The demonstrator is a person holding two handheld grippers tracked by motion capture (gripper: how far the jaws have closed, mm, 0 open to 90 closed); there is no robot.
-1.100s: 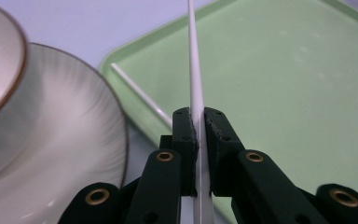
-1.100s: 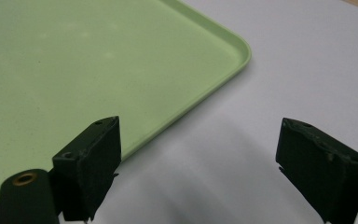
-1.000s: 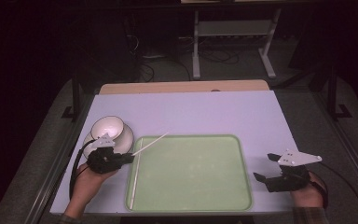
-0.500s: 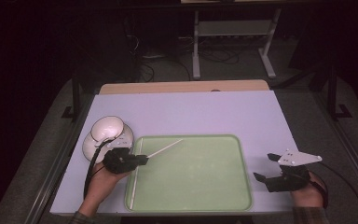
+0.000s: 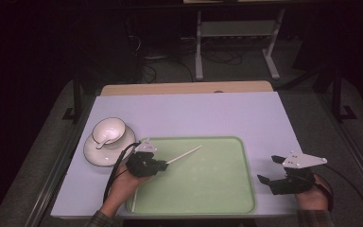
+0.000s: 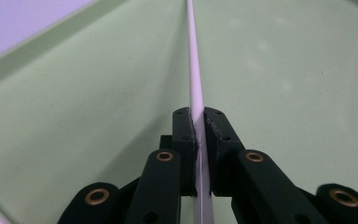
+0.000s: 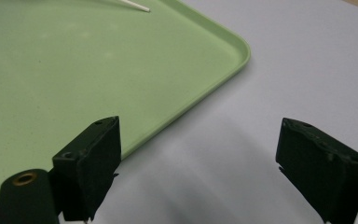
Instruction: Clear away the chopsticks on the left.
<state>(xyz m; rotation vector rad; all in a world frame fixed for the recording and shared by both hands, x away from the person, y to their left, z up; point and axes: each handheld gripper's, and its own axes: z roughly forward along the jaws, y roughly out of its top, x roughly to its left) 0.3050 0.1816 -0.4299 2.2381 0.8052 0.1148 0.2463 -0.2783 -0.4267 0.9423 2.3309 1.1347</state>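
While a lavender table (image 5: 194, 113) carries a green tray (image 5: 208, 198) at its near edge, a saucer (image 5: 94, 153) with a bowl sits by the left edge. Left tongs (image 5: 163, 164) pinch a white chopstick (image 5: 184, 154) low over the tray; right tongs (image 5: 267, 169) gape empty. Held near one end, the chopstick could swivel or slip.

Count of things on the table

One pale green plastic tray (image 5: 208, 189), one white slender chopstick (image 5: 184, 154), one white round saucer (image 5: 97, 153), one white ceramic cup (image 5: 108, 130), two black grippers.
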